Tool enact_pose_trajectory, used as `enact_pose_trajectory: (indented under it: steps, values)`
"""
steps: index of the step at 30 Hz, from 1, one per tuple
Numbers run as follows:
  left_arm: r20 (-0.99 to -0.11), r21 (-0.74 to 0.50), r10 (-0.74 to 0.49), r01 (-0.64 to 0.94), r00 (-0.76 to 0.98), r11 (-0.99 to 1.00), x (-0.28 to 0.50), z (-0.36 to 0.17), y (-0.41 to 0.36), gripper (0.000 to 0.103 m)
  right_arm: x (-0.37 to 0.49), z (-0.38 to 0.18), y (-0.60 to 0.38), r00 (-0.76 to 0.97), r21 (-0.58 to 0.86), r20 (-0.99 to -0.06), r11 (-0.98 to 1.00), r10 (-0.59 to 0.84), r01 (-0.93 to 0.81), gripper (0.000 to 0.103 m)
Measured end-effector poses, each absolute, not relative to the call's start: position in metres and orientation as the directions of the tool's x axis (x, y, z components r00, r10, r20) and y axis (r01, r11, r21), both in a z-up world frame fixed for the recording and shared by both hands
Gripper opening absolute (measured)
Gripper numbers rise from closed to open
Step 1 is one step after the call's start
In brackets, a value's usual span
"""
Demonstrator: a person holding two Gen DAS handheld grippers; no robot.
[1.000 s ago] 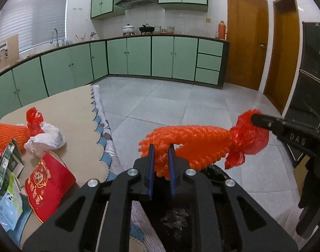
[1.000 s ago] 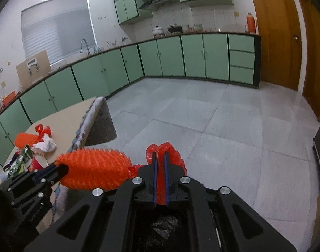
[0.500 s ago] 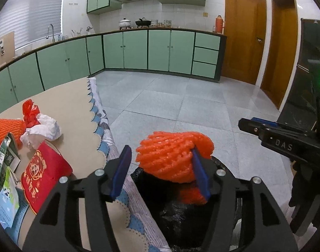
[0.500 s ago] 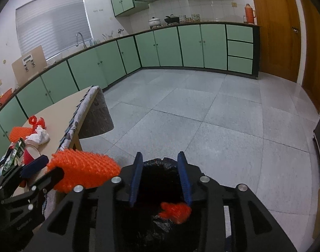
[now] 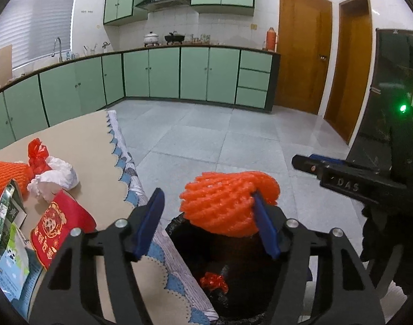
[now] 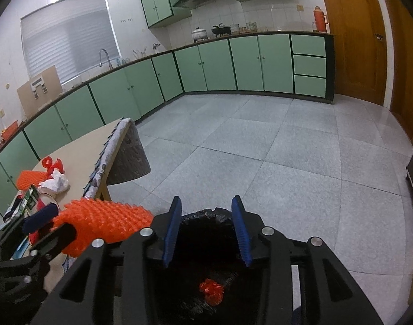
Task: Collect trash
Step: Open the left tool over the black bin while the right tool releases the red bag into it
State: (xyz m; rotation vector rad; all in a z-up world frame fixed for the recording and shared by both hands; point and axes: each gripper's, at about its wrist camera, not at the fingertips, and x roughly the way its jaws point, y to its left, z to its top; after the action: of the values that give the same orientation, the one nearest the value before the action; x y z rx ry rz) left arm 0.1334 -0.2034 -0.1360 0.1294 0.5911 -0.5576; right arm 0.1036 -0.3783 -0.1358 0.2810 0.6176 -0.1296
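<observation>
Home kitchen, green cabinets (image 5: 165, 73), sink tap (image 5: 57, 47), stovetop pots (image 5: 163, 38)

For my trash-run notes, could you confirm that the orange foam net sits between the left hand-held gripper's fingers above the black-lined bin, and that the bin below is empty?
Not quite: the bin is not empty. A small red scrap already lies inside, clearest in the right wrist view. The rest holds: the orange foam net sits between the opening fingers of the left hand-held gripper, above the bin.

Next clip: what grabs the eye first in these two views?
The orange foam net, resting against one pad of the left gripper while its jaws are opening, right above the black trash bag. A red plastic scrap already lies inside the bag under the empty right gripper, whose jaws are also opening.
</observation>
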Motion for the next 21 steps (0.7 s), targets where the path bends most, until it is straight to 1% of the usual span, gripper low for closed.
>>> enact_pose_trajectory:
  steps: [2,3,5,6,7,11,15,21]
  values:
    - [-0.603,-0.04,-0.451,0.539,0.658,0.841,0.139,-0.142,-0.21,0.07,0.104,-0.136,-0.379,0.808,0.222,-0.587,0.954,-0.035,0.203,0.038]
    - [-0.616,-0.045,-0.451,0.542,0.646,0.839,0.139,-0.145,-0.212,0.071,0.104,-0.137,-0.38,0.808,0.224,-0.588,0.953,-0.034,0.203,0.038]
    - [-0.632,-0.047,-0.448,0.546,0.632,0.837,0.141,-0.148,-0.215,0.074,0.104,-0.137,-0.381,0.808,0.227,-0.588,0.952,-0.032,0.203,0.038]
    - [-0.637,-0.045,-0.448,0.549,0.628,0.835,0.14,-0.149,-0.216,0.078,0.104,-0.137,-0.382,0.808,0.228,-0.588,0.952,-0.032,0.204,0.038]
    - [-0.642,-0.043,-0.446,0.552,0.623,0.833,0.14,-0.15,-0.217,0.081,0.105,-0.137,-0.383,0.808,0.229,-0.588,0.952,-0.033,0.205,0.038]
    - [-0.648,-0.053,-0.449,0.552,0.615,0.832,0.139,-0.152,-0.216,0.082,0.105,-0.136,-0.384,0.81,0.233,-0.585,0.95,-0.035,0.209,0.038]
    - [-0.636,-0.059,-0.446,0.537,0.63,0.842,0.142,-0.148,-0.213,0.082,0.105,-0.134,-0.382,0.813,0.231,-0.581,0.951,-0.035,0.206,0.038]
    - [-0.598,-0.047,-0.426,0.501,0.679,0.864,0.141,-0.132,-0.199,0.082,0.101,-0.128,-0.375,0.825,0.24,-0.565,0.952,-0.024,0.192,0.038]
